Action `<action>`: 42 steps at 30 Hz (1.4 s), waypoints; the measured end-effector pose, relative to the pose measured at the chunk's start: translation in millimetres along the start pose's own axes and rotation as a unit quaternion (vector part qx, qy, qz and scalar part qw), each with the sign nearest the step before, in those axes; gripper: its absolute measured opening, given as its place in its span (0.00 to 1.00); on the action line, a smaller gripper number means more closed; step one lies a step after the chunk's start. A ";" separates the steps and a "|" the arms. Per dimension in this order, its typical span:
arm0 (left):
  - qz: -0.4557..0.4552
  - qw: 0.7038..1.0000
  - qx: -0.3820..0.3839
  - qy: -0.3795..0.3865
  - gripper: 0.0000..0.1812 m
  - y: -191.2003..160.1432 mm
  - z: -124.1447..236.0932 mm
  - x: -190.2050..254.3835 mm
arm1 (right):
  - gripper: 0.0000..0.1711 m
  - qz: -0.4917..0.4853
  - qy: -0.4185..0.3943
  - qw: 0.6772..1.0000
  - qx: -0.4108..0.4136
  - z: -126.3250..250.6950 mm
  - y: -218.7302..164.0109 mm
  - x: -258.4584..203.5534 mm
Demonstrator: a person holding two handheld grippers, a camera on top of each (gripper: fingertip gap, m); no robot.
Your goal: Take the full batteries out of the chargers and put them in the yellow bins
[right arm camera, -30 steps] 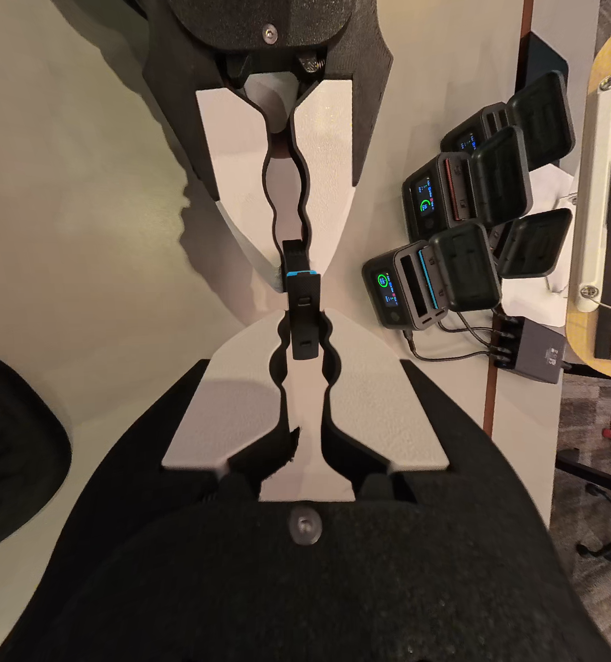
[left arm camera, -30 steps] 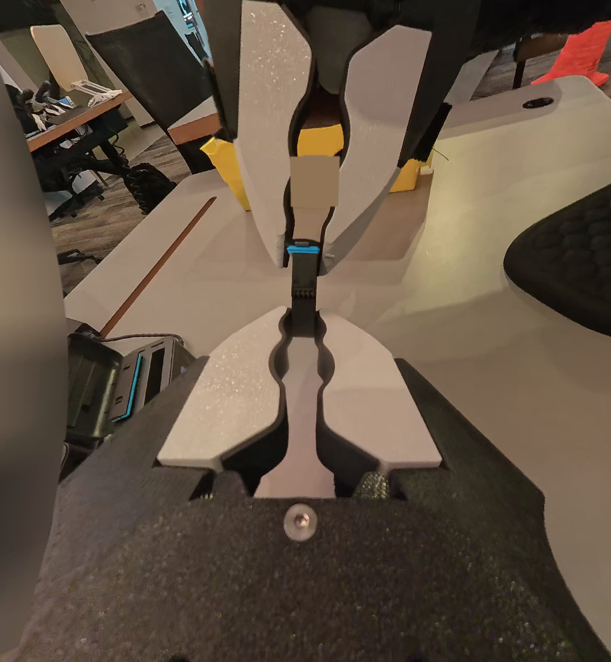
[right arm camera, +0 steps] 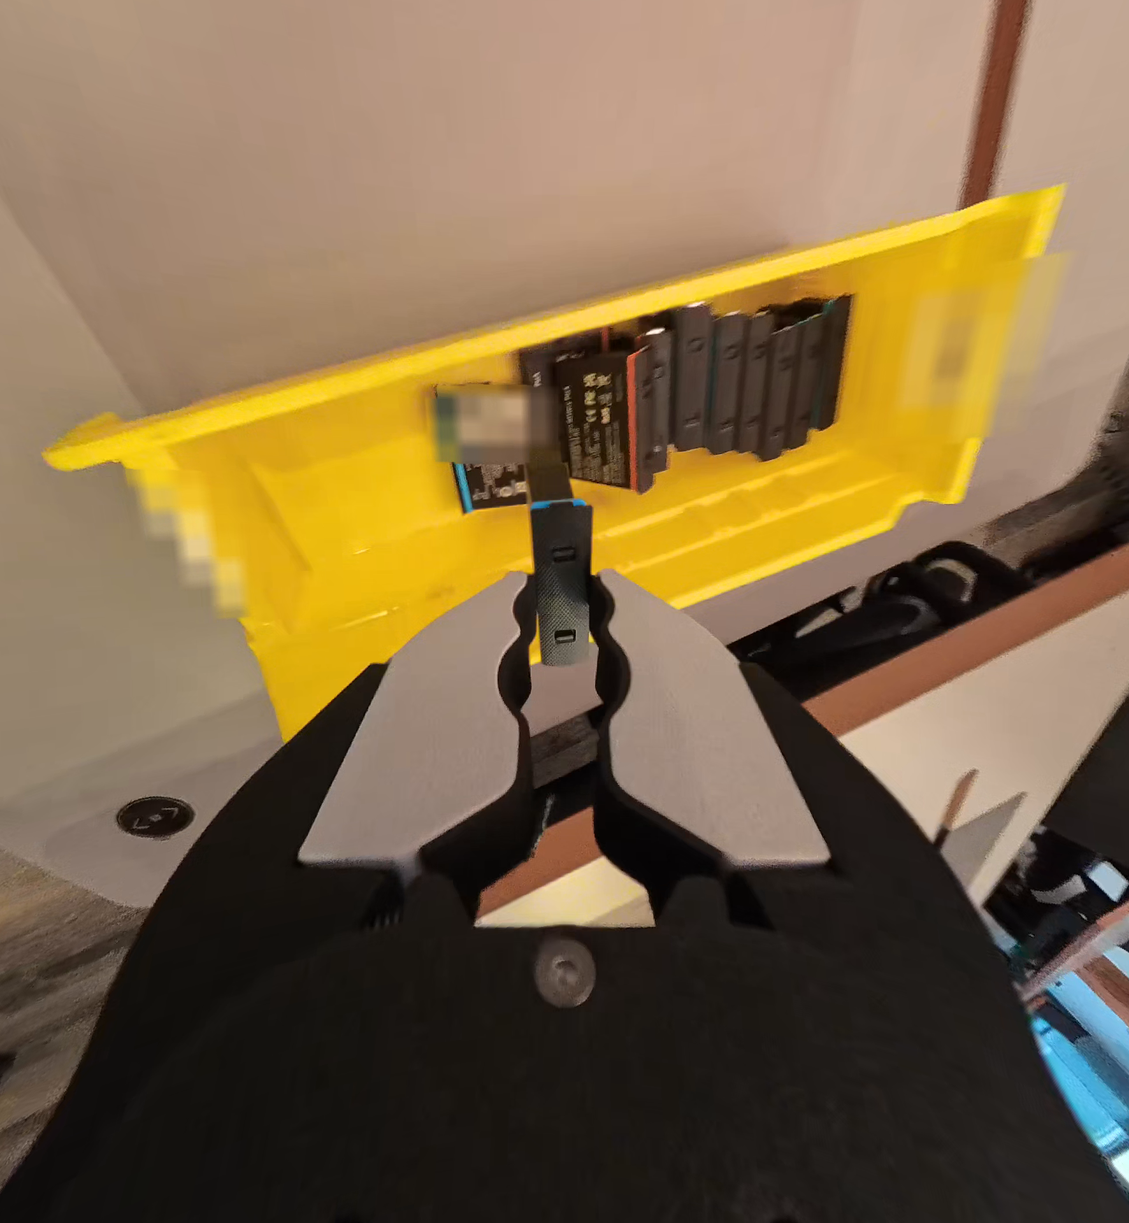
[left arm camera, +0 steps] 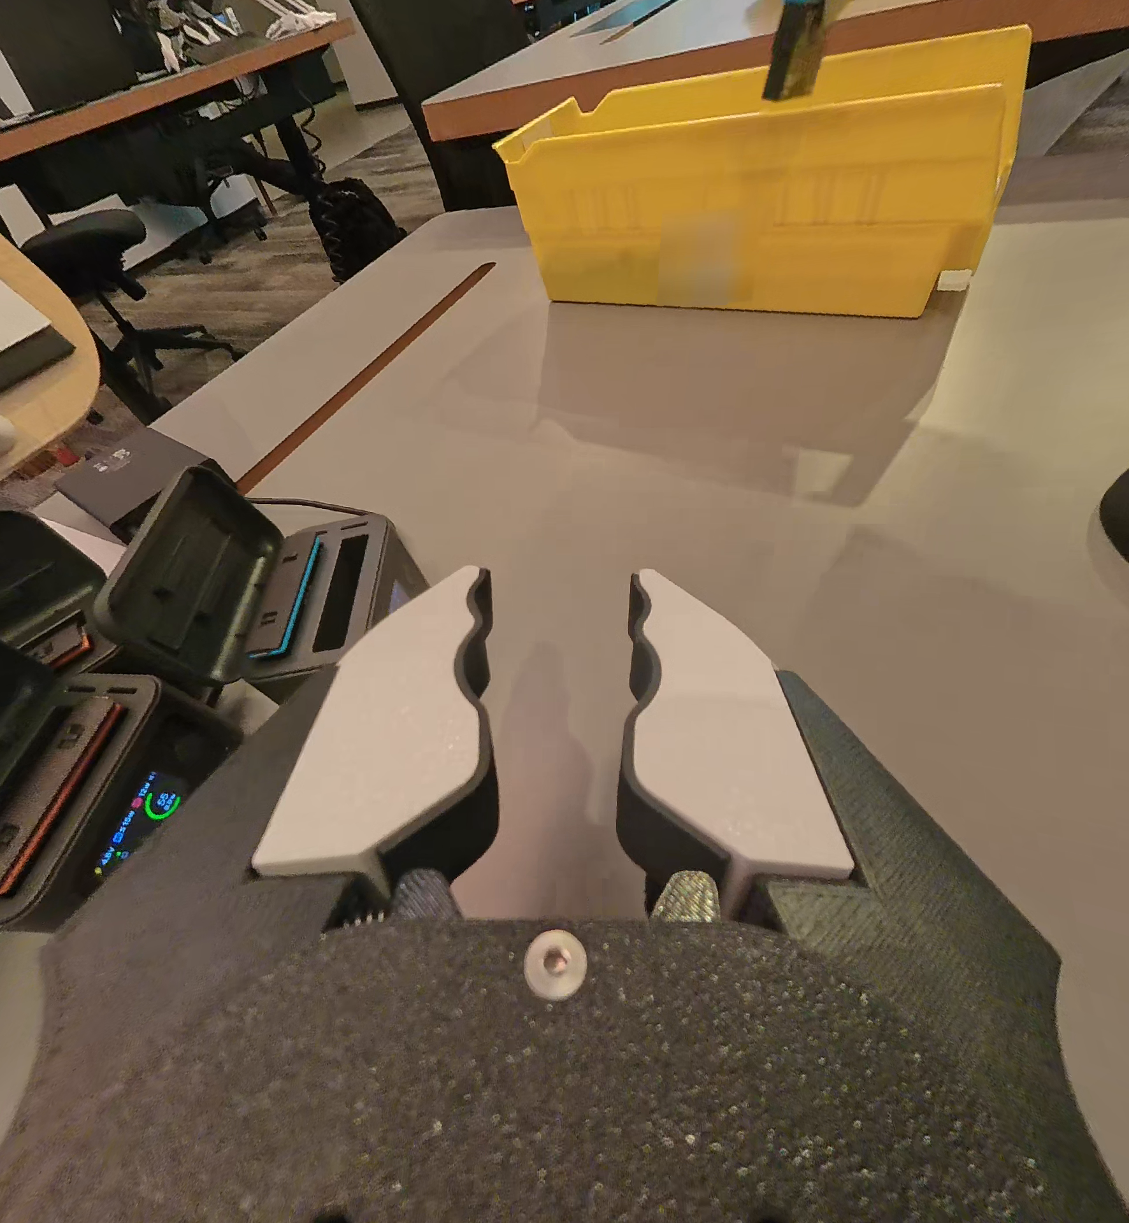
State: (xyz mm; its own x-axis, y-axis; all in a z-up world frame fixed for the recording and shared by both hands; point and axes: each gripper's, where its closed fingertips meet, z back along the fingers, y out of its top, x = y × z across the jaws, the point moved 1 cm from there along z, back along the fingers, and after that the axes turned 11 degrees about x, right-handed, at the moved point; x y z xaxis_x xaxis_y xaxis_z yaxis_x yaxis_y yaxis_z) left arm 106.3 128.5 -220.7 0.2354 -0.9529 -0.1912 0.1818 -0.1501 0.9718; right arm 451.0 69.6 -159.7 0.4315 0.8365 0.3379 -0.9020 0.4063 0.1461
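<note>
Above the yellow bin (right arm camera: 323,463), your right gripper (right arm camera: 558,582) pinches 1 battery (right arm camera: 562,582) by its lower end. Lower it beside the stacked batteries (right arm camera: 734,384) before releasing. Your left gripper (left arm camera: 555,582) hangs empty, jaws apart, beside the chargers (left arm camera: 231,595).

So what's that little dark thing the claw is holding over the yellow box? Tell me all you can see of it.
The battery is a slim dark block with a finely textured casing, two small latch notches on its narrow side and a blue band near its far end. The right gripper pinches it by the near end, far end pointing down at the yellow bin, where other batteries lie. Only the fingers touch it.
</note>
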 end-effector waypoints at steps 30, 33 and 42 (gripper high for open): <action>0.006 0.999 -0.036 0.002 0.22 -21.0 -5.4 -1.9 | 0.14 0.005 -0.024 1.000 0.013 -70.4 7.5 32.4; 0.008 0.999 -0.039 0.012 0.22 -22.3 -4.9 -6.3 | 0.17 -0.029 -0.066 0.994 0.080 -51.0 30.3 48.6; 0.015 0.997 -0.057 0.056 0.23 -29.3 -1.5 -24.1 | 0.36 -0.047 -0.079 0.966 0.242 -25.0 156.6 35.9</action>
State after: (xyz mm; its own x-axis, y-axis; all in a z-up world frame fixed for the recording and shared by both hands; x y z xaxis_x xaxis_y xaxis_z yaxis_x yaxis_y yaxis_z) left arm 96.8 156.3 -244.8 0.3457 -0.9205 -0.1820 0.2781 -0.0848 0.9568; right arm 325.6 172.4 -147.9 0.5390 0.7218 0.4342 -0.7765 0.2260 0.5882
